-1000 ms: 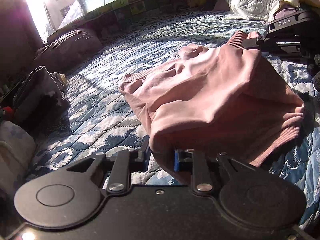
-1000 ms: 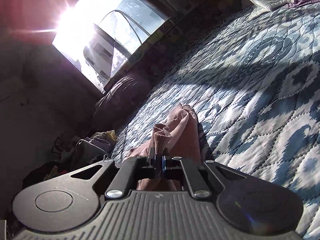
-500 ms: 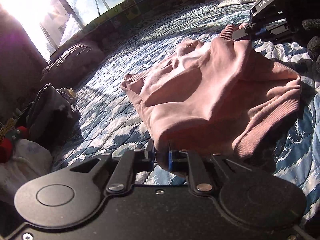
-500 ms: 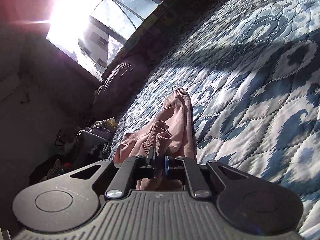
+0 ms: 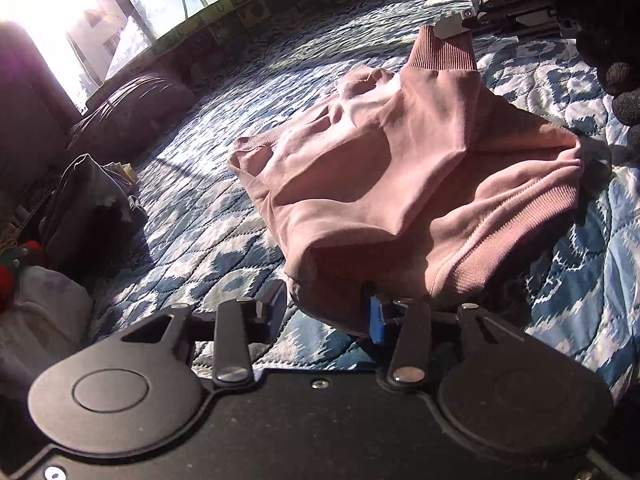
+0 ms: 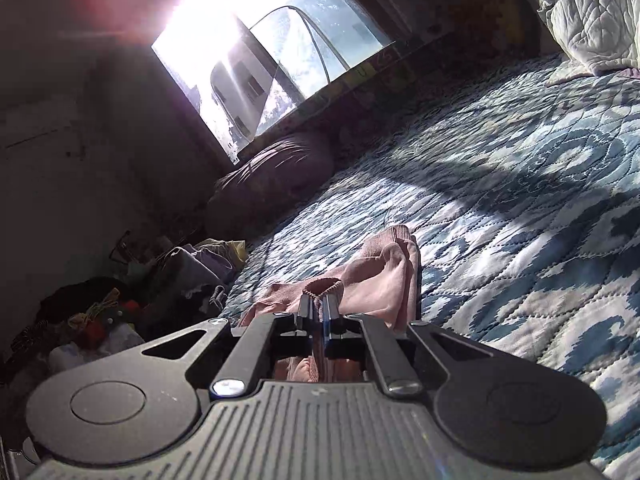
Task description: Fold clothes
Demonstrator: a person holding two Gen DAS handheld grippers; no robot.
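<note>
1. Location of the task's thing: a pink sweatshirt point(image 5: 400, 184) lies on the blue-and-white quilted bed point(image 5: 208, 240), filling the centre and right of the left wrist frame. It is partly doubled over itself; a ribbed hem band runs along its lower right, and a ribbed cuff point(image 5: 442, 54) stands raised at the upper right of that frame.

2. Left claw point(image 5: 326, 312): open. Its two fingers stand well apart at the lower centre of the frame, and the near fold of the sweatshirt sags into the gap between them. Cloth lies against the blue pad of the right-hand finger, but nothing is clamped.

3. Right claw point(image 6: 316, 312): closed on the ribbed cuff point(image 6: 322, 286), which bunches into a small loop just above the fingertips at the centre of the right wrist frame. In the left wrist view the same claw point(image 5: 460, 26) holds the cuff lifted at the upper right.

4. Handling: the fabric appears to be a soft, fairly thick knit. It drapes, creases and slumps, and will not hold a shape unsupported. It looks light, not fragile and not slippery.

5. Where to take hold: the ribbed bands (cuff, hem, neckline) are denser and give the surest pinch. A grip on the plain body cloth is likely to gather several layers at once.

6. Stage: the body lies partly folded with one sleeve held up. Whether the fold is being laid or adjusted cannot be settled.

7. Risk: a one-sided pull may drag the folded layers askew.
</note>
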